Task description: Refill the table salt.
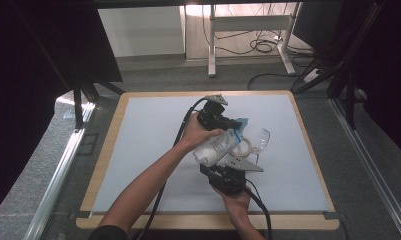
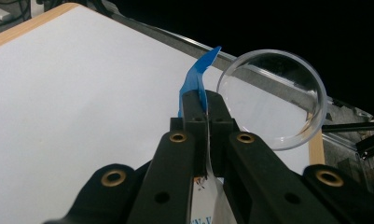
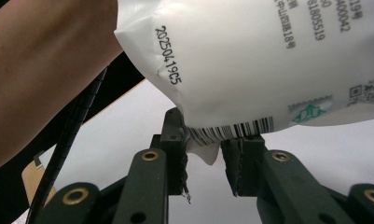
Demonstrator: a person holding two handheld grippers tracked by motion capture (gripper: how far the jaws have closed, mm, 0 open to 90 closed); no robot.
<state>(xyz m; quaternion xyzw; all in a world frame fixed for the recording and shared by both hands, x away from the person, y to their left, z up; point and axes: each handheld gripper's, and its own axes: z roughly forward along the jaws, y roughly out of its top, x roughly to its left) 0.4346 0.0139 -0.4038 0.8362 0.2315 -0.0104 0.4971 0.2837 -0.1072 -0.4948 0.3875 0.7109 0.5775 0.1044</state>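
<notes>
The work in hand looks like pouring from a soft white pouch (image 1: 219, 146) into a clear glass (image 1: 261, 138) that stands on the white table (image 1: 153, 150). The pouch hangs in the air between the two hands, near the middle of the table, tilted with its blue top edge towards the glass.

The left gripper (image 2: 206, 109) has its jaws together, clamped on the blue strip (image 2: 197, 77) at the top of the pouch; in the left gripper view the thin edge of the bag runs down between the two black jaws. Just beyond them sits the round rim of the glass, close to the blue strip but apart from it.

The right gripper (image 3: 207, 156) holds the other end. Its jaws stand partly apart with the bottom seam of the pouch, the part with the barcode, between them; the left jaw touches the seam, and the grip looks loose rather than firm. In the high view a pale ring (image 1: 245, 147) lies on the table between the pouch and the glass.

By my judgement the pouch is lined up and the pour has not begun. The next move calls for raising the bottom end while keeping the blue top steady over the rim, and for a firmer hold on the seam so the bag does not slip
</notes>
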